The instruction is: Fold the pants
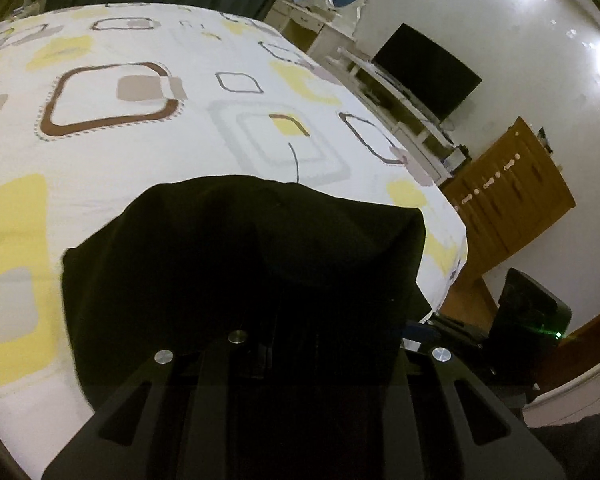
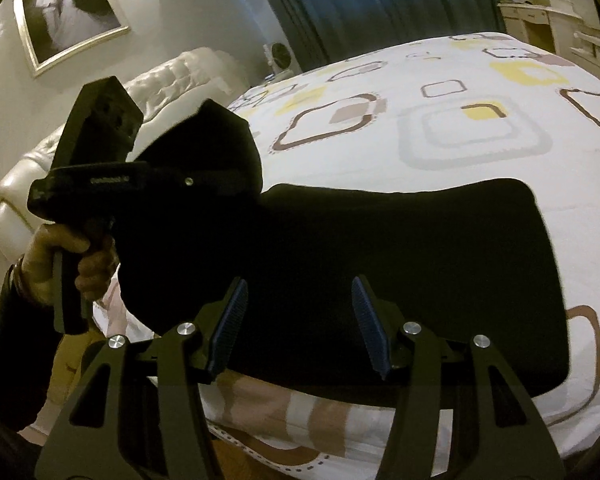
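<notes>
My left gripper (image 2: 204,168), seen on the left of the right wrist view with my hand (image 2: 66,256) around its grip, is clenched on a bunched end of the black pants (image 2: 400,272). I hold that end lifted above the bed (image 2: 480,128), with the cloth draping down from the gripper to the part that lies flat. In the left wrist view the same cloth covers my fingers entirely, so I cannot see the pads there; I judge the grip from the cloth hanging off the gripper.

To the right of that, the rest of the pants lies as a broad, fairly smooth dark slab near the front edge of the bed, on the patterned sheet (image 2: 440,140). Its far edge and right end look rounded and tidy, which suggests to me that at least 1 fold is already in place, though the black cloth hides any layer lines and I cannot count them.

My right gripper (image 2: 300,320) hangs just over the near edge of that slab, released: its 2 blue pads (image 2: 230,320) stand apart with nothing between them.

As I judge it, the task is in its middle. The lifted end has not yet been laid over the flat part. What is left is to carry it across to the right, set it down squarely, let go, and perhaps smooth or fold once more.
</notes>
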A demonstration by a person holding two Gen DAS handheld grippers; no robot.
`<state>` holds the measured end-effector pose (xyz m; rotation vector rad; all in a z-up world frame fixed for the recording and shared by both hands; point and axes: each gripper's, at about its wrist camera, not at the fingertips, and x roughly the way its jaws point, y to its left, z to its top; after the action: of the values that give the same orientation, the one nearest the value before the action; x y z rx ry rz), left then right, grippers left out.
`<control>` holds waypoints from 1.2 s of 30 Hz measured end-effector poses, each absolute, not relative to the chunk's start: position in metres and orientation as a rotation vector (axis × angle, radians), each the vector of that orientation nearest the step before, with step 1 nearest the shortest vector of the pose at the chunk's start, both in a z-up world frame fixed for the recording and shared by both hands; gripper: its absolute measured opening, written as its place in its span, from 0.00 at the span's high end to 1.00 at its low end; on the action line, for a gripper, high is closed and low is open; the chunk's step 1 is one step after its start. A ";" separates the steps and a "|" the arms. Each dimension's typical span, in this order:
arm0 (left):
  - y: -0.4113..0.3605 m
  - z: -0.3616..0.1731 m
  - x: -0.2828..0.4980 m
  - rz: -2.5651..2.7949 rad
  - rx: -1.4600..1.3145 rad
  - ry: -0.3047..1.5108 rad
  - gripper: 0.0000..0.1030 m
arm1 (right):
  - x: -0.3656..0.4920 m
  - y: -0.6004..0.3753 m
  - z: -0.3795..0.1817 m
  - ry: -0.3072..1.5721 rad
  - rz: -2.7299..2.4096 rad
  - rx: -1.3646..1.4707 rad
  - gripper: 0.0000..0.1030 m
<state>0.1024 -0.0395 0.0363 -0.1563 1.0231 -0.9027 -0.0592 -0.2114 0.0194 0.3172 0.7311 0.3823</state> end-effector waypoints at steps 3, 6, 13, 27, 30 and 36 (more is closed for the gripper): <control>-0.059 0.038 0.101 -0.912 -0.145 1.030 0.81 | -0.063 -0.225 0.020 0.716 0.364 0.336 0.47; -0.082 0.044 0.098 -0.933 -0.117 1.027 0.81 | -0.067 -0.243 0.020 0.699 0.343 0.360 0.47; -0.140 0.043 0.099 -0.967 -0.079 1.049 0.81 | -0.079 -0.282 0.019 0.673 0.275 0.405 0.47; -0.228 0.008 0.086 -0.972 0.003 1.112 0.62 | -0.098 -0.332 0.009 0.660 0.174 0.473 0.46; -0.235 0.003 0.080 -0.965 0.023 1.109 0.52 | -0.100 -0.334 0.009 0.660 0.167 0.474 0.46; -0.236 0.014 0.075 -0.970 0.017 1.065 0.45 | -0.103 -0.336 0.011 0.661 0.154 0.472 0.46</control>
<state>0.0754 -0.2363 0.0138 0.0171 1.0653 -0.9703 -0.1026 -0.3361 0.0107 0.4724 0.6613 0.1543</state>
